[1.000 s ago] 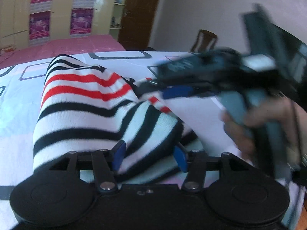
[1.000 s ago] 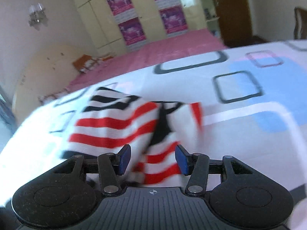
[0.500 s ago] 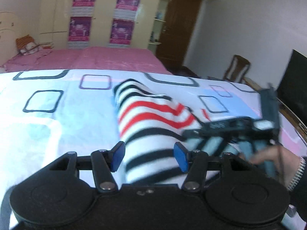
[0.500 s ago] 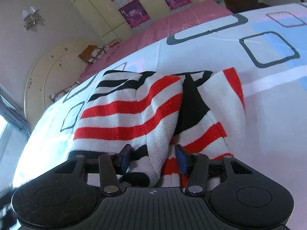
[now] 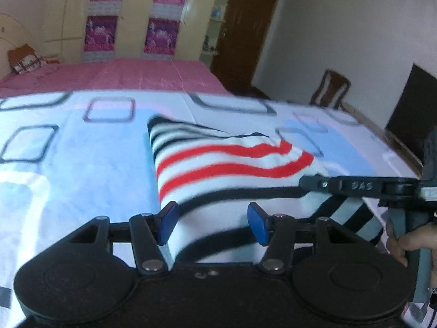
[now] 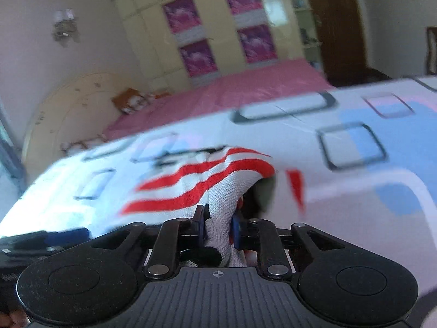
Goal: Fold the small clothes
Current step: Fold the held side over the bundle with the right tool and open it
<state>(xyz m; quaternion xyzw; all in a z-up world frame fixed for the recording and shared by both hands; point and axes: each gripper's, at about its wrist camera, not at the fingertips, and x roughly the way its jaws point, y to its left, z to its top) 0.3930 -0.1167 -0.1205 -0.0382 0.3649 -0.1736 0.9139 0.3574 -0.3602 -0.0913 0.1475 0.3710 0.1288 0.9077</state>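
- The striped sweater [image 5: 218,169], white knit with red and black bands, lies on a bedsheet [image 5: 68,164] printed with blue patches and dark square outlines.
- Left gripper [image 5: 211,225]: jaws stand about half open. The near end of the sweater runs between the two blue pads [image 5: 166,222]. The left pad sits just at the cloth's edge; the right pad shows no clear pinch on the knit. No firm hold is seen here.
- Right gripper [image 6: 218,228]: jaws are closing and stand narrow, with a bunched fold of white knit between them. Both blue pads [image 6: 236,231] press on that fold, so the cloth is gripped.
- In the right wrist view the sweater rises from the jaws and spreads away to the left, its red bands leading off across the sheet. A dark opening in the cloth shows just right of the pinched fold.
- In the left wrist view the right gripper [image 5: 308,183] enters from the right edge, its tip meeting the sweater's right side at the black band. A hand [image 5: 404,243] grasps its handle at the lower right.
- Beyond the sheet: a pink bedcover [image 5: 123,73], cupboards with purple posters [image 5: 101,32], a brown door [image 5: 245,27] and a wooden chair [image 5: 331,88].
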